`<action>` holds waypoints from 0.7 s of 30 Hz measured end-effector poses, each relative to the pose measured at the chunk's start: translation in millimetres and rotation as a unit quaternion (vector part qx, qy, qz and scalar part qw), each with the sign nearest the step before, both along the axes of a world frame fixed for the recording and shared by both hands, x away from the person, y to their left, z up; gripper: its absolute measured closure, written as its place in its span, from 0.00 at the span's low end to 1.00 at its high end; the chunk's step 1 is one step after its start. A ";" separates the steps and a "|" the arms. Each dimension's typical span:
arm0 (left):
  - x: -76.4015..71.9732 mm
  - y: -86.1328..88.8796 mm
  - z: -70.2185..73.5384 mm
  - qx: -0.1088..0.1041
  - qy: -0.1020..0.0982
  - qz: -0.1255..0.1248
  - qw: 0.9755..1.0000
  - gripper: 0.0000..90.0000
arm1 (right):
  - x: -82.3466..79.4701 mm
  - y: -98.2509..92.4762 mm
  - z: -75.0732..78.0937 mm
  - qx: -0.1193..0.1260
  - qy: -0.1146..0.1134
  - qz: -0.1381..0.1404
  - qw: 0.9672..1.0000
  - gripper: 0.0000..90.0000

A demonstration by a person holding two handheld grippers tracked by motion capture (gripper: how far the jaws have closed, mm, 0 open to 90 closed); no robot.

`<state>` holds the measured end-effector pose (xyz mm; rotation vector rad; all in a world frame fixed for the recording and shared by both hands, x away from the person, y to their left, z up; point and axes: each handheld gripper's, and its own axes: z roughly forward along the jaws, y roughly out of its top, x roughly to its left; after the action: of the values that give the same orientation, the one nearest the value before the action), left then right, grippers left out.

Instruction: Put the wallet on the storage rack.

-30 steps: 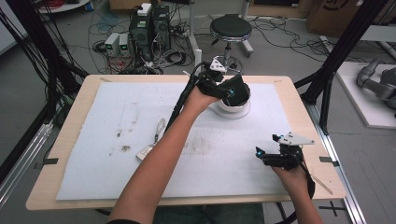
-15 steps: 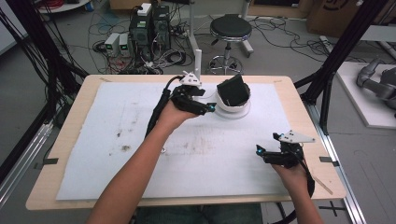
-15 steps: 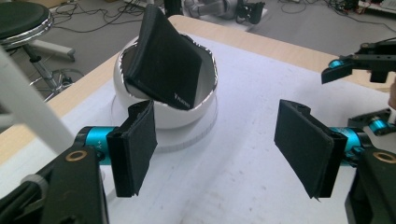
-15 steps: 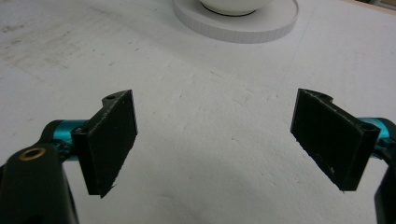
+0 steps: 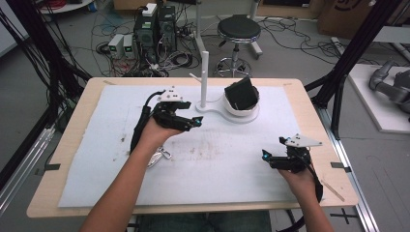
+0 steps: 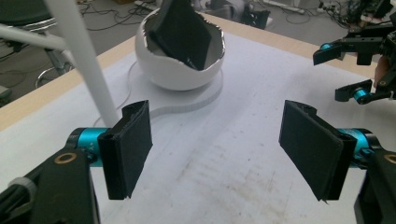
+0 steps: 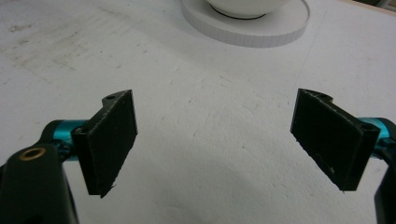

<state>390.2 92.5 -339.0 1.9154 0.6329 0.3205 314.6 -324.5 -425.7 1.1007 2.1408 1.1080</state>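
A white bowl (image 5: 241, 110) stands on a flat white base at the back centre of the mat, with a black folded object (image 5: 240, 94) sticking up out of it. A white pole (image 5: 204, 77) rises from the same base. My left gripper (image 5: 194, 122) hovers left of the pole, pointing toward the bowl. Its jaws have just been opening and nothing is between them. In the left gripper view the bowl (image 6: 180, 70) and black object (image 6: 182, 32) lie ahead, beyond my left gripper (image 6: 217, 149). My right gripper (image 5: 266, 157) rests open near the front right, also empty (image 7: 215, 140).
A small metal item (image 5: 157, 157) lies on the white mat (image 5: 96, 159) under my left forearm. The base disc (image 7: 247, 25) is ahead of the right gripper. A stool and cables sit beyond the table's far edge; black frame posts flank it.
My left gripper has drawn back leftward from over the bowl, leaving the black object in it, and its jaws have spread wider. The right gripper has stayed put.
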 end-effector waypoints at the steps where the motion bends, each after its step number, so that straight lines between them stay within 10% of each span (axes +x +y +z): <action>1: -1.7 5.2 -3.2 -0.007 0.003 0.002 1.000 0.28 | 0.5 0.3 -0.1 -0.002 -0.001 0.002 1.000 0.16; 14: -33.1 54.2 -45.0 -0.003 0.020 0.032 0.999 0.26 | 6.1 2.9 -1.0 -0.012 -0.004 0.001 1.000 0.16; 21: -43.9 94.4 -60.3 -0.036 0.015 0.059 0.997 0.24 | 9.8 3.7 -0.8 -0.007 -0.003 -0.002 1.000 0.16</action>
<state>346.3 186.8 -399.2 1.8200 0.7701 0.3404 324.4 -320.8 -426.5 1.0936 2.1382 1.0910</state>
